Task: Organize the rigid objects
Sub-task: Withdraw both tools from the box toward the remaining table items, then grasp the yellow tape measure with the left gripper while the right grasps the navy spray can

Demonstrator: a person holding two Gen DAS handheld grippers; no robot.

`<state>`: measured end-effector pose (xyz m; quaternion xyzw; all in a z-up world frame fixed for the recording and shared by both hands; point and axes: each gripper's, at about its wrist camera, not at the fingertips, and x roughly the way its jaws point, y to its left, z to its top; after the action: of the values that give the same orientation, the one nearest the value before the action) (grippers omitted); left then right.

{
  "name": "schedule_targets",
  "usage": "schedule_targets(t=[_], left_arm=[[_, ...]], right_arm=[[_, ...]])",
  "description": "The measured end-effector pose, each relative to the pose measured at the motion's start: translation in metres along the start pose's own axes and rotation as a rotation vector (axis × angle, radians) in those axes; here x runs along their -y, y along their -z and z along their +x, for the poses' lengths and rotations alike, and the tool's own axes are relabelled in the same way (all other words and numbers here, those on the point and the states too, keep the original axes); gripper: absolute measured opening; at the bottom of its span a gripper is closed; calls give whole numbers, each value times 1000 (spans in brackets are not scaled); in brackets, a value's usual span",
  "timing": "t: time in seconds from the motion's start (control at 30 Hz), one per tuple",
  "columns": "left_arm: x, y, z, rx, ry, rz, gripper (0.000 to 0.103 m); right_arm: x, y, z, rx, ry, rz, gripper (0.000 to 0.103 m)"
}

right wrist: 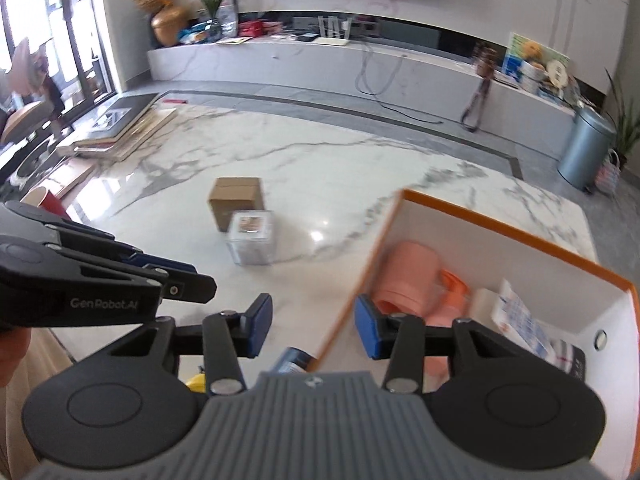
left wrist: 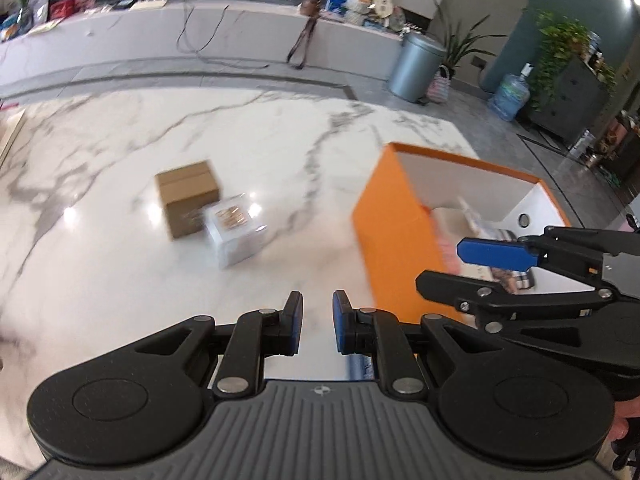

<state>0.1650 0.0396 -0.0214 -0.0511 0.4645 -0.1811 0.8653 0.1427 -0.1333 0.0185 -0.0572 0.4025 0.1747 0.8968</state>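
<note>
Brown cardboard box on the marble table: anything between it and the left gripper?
Nothing visible. Bare marble table lies between the left gripper and the brown cardboard box. The small clear cube box sits against the cardboard box's near right corner, off the direct line.

Carton [right wrist: 237, 203] behind cube [right wrist: 252, 237], touching

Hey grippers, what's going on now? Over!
Left gripper shut, right gripper open, both empty. Brown box and clear box wait outside orange bin. Nothing blocking.
</note>
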Motion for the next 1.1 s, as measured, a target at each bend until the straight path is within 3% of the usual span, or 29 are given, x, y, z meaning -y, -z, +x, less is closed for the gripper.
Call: schedule_targets(t=[0.3, 0.53, 0.73, 0.87, 1.1], left_arm=[[-27, 25, 8, -94, 17, -2, 21], [-18, 45, 13, -127, 52, 29, 25], [-10, 59, 18, -149, 52, 48, 36], [-2, 64, 23, -162, 54, 69, 48], [8, 66, 42, -209, 6, 86, 52]], right_arm=[[-34, -1, 20, -69, -25, -81, 34], [-42, 23, 4, -53, -50, 25, 34], [-32, 48, -5, -86, -71, 135, 34], [-21, 64, -2, -123, -47, 206, 34], [2, 88, 11, -175, -53, 348, 34]])
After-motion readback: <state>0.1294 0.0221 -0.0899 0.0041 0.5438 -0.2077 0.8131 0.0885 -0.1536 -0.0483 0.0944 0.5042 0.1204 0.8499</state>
